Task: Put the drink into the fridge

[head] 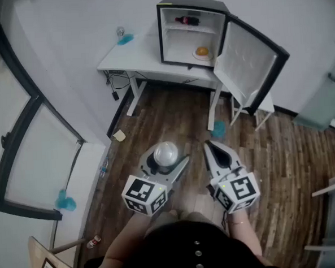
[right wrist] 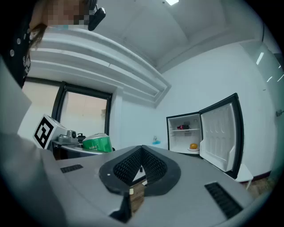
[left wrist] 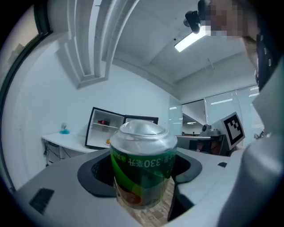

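A green drink can with a silver top stands upright between the jaws of my left gripper, which is shut on it. In the left gripper view the can fills the gap of that gripper. My right gripper is beside it, shut, with nothing between its fingers; it also shows up close, with the can off to its left. The small black fridge stands far ahead on a white table with its door swung open to the right.
Inside the fridge are a dark bottle on the upper shelf and an orange on a plate below. A blue object sits on the table's left end. A white stool stands under the open door. Windows line the left wall.
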The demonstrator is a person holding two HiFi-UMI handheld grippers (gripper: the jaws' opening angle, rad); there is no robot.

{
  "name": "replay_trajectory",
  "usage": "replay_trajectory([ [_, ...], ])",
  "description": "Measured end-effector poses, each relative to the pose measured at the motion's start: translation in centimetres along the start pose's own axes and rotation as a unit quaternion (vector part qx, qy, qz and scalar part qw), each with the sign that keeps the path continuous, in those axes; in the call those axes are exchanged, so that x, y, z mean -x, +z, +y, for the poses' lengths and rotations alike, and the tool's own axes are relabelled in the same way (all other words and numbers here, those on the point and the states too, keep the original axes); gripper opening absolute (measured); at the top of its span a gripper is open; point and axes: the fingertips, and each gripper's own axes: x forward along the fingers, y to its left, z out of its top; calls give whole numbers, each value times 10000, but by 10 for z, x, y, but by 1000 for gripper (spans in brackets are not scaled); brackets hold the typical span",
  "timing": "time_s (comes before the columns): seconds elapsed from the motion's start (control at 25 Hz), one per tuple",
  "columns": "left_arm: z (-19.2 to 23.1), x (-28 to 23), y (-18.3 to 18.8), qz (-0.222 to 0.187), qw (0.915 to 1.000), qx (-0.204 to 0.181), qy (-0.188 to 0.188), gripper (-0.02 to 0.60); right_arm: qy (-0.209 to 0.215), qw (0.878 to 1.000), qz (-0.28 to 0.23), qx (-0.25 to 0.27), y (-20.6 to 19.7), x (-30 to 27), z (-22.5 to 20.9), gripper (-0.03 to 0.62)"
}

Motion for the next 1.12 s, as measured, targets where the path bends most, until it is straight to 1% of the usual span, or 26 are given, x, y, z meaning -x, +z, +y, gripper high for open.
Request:
replay_trajectory([
  [0.48, -4, -7, -3, 22, 9999, 17, -153, 342, -100, 9999, -4, -24, -1, -7, -3, 8],
  [0.64, -1, -8, -3, 34, 9997, 4, -234, 342, -247, 9993, -177, -234, 2, -12, -7, 9],
  [0.76, 3, -8, -3, 63, 9995, -33, -295, 342, -173, 9992, -250, -277, 5, -16, -4, 9],
  [1.0, 7, -10, -3, 113, 9987, -164, -467, 342, -271, 9987, -220, -381, -2, -20, -4, 9],
  [1.12, 11, -12, -6, 137, 9988, -123, -445, 342, -325, 9986, -147, -398, -8, -25, -4, 9],
])
